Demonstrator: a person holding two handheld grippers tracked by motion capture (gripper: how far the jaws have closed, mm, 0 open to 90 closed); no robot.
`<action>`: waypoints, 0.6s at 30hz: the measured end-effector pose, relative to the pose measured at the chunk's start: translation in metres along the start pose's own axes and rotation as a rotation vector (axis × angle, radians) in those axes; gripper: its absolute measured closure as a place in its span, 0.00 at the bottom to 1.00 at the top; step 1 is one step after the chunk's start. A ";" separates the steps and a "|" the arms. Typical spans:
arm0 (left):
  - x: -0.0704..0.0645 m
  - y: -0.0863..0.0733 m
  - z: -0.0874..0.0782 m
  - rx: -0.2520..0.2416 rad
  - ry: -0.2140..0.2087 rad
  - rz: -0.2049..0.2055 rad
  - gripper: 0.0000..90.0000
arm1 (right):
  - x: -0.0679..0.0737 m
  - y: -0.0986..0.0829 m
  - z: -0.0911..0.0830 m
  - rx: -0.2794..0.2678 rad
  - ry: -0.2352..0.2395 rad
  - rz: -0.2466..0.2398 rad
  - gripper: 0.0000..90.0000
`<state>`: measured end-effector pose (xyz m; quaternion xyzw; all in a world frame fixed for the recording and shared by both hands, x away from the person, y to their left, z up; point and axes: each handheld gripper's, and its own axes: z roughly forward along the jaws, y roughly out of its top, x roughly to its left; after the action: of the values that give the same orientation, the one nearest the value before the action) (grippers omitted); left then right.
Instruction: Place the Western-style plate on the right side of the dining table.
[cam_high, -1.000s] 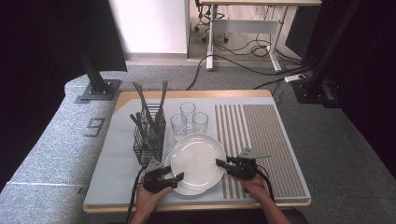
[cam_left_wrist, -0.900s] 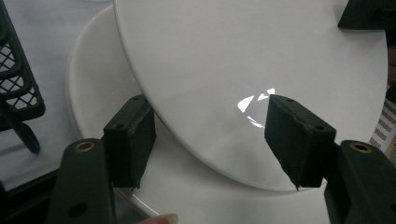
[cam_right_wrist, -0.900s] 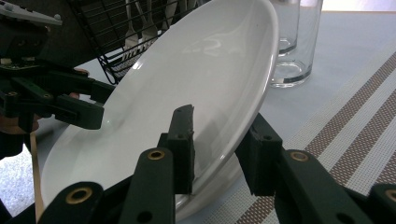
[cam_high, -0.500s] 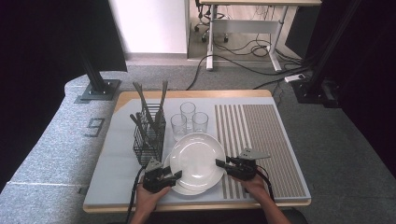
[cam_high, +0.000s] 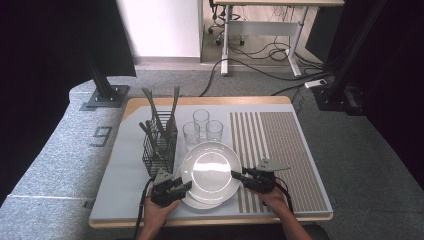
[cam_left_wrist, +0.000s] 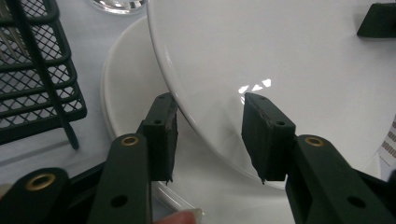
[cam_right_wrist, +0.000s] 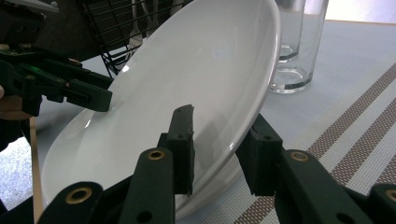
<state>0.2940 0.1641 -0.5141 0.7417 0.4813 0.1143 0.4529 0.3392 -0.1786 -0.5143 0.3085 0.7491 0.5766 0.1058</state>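
Note:
Two white plates lie at the front middle of the table. The upper plate is tilted, with its right rim raised off the lower plate. My right gripper is shut on that raised rim, one jaw above it and one below. My left gripper stands open at the upper plate's left front rim. Its jaws are well apart, and the rim runs between them without touching the pads.
A black wire cutlery basket with several forks stands just left of the plates. Three clear glasses stand behind them. A brown striped mat covers the table's right part.
The upper plate has tipped up slightly off the lower one. Both grippers are about where they were.

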 end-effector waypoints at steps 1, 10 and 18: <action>0.000 0.000 -0.001 -0.003 0.001 0.002 0.63 | 0.000 0.000 0.000 -0.001 0.002 -0.002 0.76; 0.001 0.002 -0.008 -0.053 0.004 -0.014 0.68 | 0.001 0.002 -0.002 -0.016 0.013 -0.010 0.78; 0.002 0.005 -0.015 -0.091 -0.015 -0.026 0.69 | 0.000 0.003 -0.002 -0.013 0.008 -0.011 0.78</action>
<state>0.2886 0.1736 -0.5020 0.7149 0.4819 0.1247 0.4912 0.3389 -0.1797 -0.5106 0.3013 0.7476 0.5820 0.1080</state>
